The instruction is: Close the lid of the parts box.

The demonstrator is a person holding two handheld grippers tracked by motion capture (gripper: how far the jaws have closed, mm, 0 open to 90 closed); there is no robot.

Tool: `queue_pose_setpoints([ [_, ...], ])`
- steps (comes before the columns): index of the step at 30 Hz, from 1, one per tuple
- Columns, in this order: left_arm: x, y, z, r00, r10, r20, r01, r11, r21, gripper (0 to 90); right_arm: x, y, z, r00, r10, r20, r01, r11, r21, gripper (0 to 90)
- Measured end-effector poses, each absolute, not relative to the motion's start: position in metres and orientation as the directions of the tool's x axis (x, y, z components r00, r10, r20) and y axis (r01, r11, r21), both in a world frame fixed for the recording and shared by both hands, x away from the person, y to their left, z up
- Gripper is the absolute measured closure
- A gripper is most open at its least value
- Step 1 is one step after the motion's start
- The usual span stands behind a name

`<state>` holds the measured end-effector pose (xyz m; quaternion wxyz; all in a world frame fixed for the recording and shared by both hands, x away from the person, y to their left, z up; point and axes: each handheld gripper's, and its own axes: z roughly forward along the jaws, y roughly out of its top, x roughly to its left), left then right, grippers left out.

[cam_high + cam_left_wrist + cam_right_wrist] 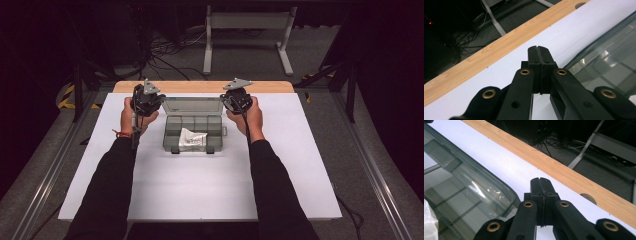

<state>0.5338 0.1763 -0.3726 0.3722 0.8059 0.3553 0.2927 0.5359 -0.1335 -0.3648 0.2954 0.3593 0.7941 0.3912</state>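
On the white table (200, 195), nearest to the person, nothing was placed. Further away, the clear organizer box (192, 132) stood in the middle with its lid (192, 105) open and leaning to the far side; a white bag (192, 140) lay in one compartment. Its long axis ran left to right. Beside the lid, the left gripper (539, 53) and the right gripper (540, 185) both had their jaws pressed together, holding nothing. The work seemed barely begun; the lid was not yet closed.
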Motion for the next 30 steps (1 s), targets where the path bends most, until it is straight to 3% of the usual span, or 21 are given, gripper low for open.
queue_pose_setpoints([
  [30,0.522,0.178,-0.379,0.580,0.789,0.204,0.341,-0.462,0.819,89.9,0.518,-0.131,-0.371,-0.533,0.822,-0.201,0.334,0.422,0.843,90.0],
])
